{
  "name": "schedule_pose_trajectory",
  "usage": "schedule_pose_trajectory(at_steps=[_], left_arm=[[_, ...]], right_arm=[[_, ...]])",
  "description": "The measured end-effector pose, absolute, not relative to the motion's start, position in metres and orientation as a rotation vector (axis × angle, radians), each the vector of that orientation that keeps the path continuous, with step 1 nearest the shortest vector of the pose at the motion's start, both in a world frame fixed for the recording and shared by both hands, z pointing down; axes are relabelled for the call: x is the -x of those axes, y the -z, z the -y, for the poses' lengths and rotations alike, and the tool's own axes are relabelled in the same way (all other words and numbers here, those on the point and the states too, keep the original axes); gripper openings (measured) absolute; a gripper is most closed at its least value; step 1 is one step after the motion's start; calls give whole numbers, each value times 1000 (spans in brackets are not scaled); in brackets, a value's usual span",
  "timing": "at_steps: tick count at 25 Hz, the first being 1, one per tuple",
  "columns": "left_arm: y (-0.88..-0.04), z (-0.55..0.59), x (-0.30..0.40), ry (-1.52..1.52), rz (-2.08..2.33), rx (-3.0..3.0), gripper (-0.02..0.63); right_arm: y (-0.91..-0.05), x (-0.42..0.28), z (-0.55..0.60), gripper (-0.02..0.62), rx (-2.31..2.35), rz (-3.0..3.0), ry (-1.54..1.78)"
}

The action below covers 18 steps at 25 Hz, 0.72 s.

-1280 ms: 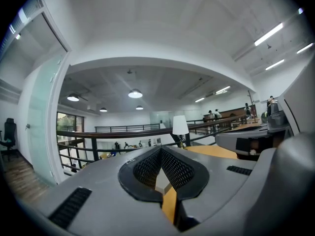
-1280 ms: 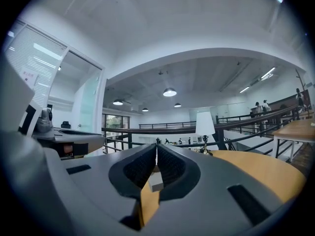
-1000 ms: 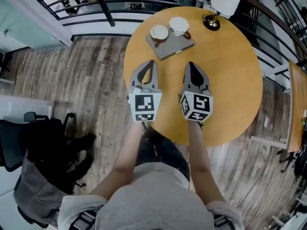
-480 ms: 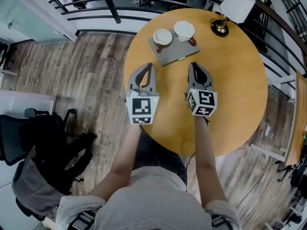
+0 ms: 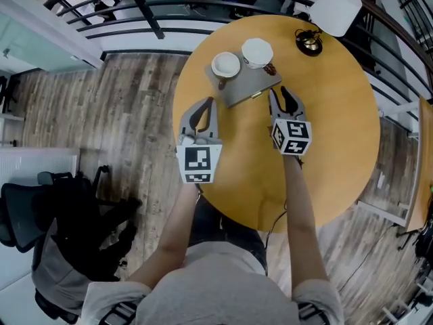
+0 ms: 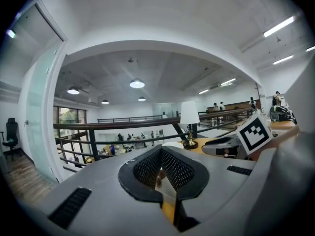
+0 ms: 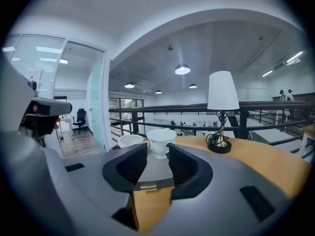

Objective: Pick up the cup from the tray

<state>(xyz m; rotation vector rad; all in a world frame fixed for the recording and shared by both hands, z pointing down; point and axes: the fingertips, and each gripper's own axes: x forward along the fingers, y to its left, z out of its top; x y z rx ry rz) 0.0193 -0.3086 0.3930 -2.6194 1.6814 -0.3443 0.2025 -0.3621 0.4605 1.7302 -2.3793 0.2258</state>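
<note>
Two white cups stand on a grey tray at the far side of the round wooden table: the left cup and the right cup. My right gripper hovers just short of the tray's near right corner. Its jaws have just been opening and stand apart with nothing between them. In the right gripper view, the right gripper frames the right cup beyond its tips, and the left cup sits beside it. My left gripper is shut and empty, near the tray's left corner.
A table lamp with a brass base and white shade stands at the table's far right. Railings run behind the table. A black office chair sits on the wooden floor at the left.
Both grippers have moved forward across the table toward the tray, the right one farther. The right gripper's jaws have gone from shut to parted.
</note>
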Motion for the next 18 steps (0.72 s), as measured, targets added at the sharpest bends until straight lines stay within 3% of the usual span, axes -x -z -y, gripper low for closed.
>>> schedule_pose_trajectory(at_steps=[18], left_arm=[[-434, 342, -19, 434, -1698, 2669, 8]], right_arm=[[-511, -221, 452, 121, -1550, 2385, -168]])
